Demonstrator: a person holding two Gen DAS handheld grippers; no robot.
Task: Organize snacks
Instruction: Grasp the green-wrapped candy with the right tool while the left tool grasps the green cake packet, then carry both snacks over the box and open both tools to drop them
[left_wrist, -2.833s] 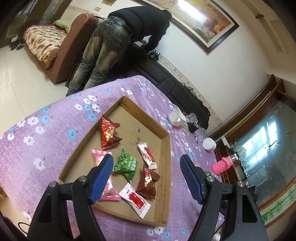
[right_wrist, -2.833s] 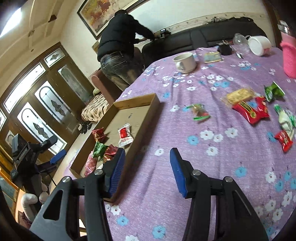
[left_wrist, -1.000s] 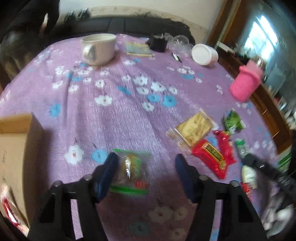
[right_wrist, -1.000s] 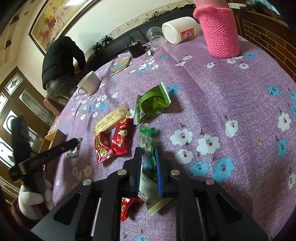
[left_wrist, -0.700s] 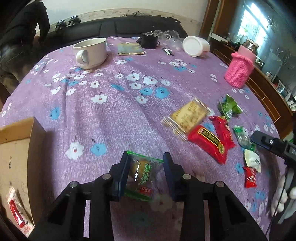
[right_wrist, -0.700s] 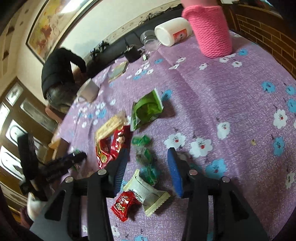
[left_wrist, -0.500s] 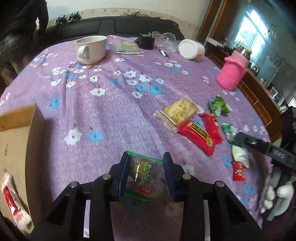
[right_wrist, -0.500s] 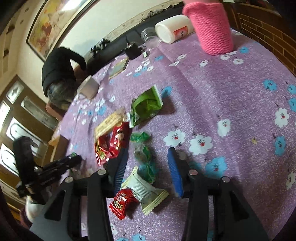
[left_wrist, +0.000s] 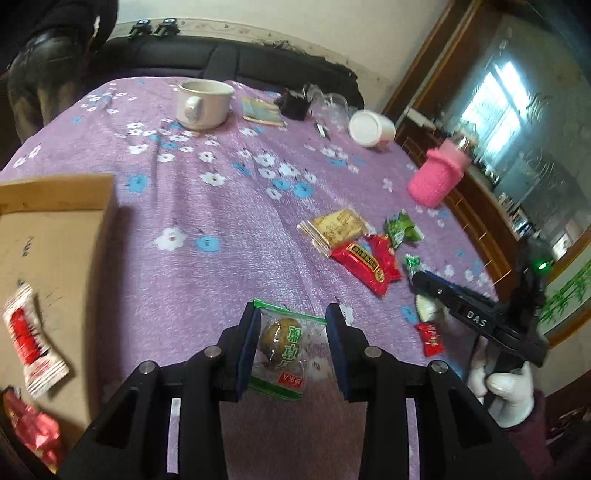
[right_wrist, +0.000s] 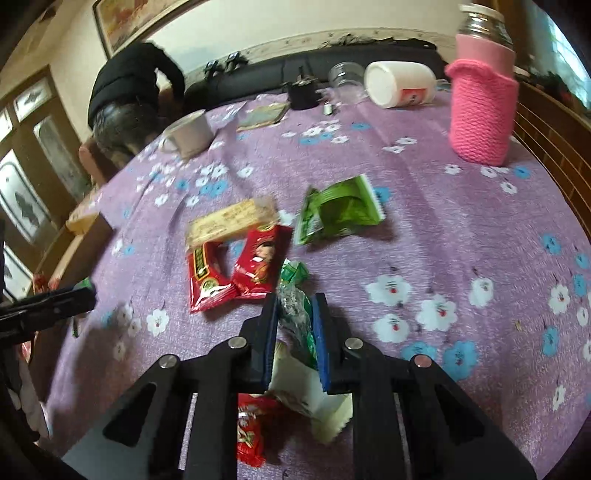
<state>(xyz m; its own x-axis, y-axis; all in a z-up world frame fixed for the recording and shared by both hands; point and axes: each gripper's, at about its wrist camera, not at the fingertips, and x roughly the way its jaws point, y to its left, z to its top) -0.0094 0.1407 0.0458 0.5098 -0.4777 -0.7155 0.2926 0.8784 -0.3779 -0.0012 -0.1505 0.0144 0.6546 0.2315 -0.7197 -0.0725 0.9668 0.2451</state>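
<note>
A: What does each hand-held gripper carry at this moment?

B: The left hand-held gripper (left_wrist: 290, 341) is closed on a clear packet with green edges and a brown round snack inside (left_wrist: 281, 349), lower centre of the left view. The right hand-held gripper (right_wrist: 294, 339) has its blue pads pressed on a thin clear-and-green twisted wrapper (right_wrist: 295, 314), lower centre of the right view.

A: And where should they go?

B: I think to the brown cardboard tray (left_wrist: 55, 236) at the left edge of the left view, where a white and red sachet (left_wrist: 27, 341) already lies.

A: What may go wrong?

B: The twisted wrapper is thin and slippery, so it may slide out. Under the right pads lie also a white packet with a zigzag edge (right_wrist: 314, 402) and a small red packet (right_wrist: 249, 432); if the pads catch one of them, it could be dragged along the purple flowered table (right_wrist: 443, 229).

A: What is not clear?

B: The tray is cut off by the frame. I cannot tell whether the twisted wrapper is already free of the white packet. The print on the red packets (right_wrist: 236, 266) is too blurred to read.
</note>
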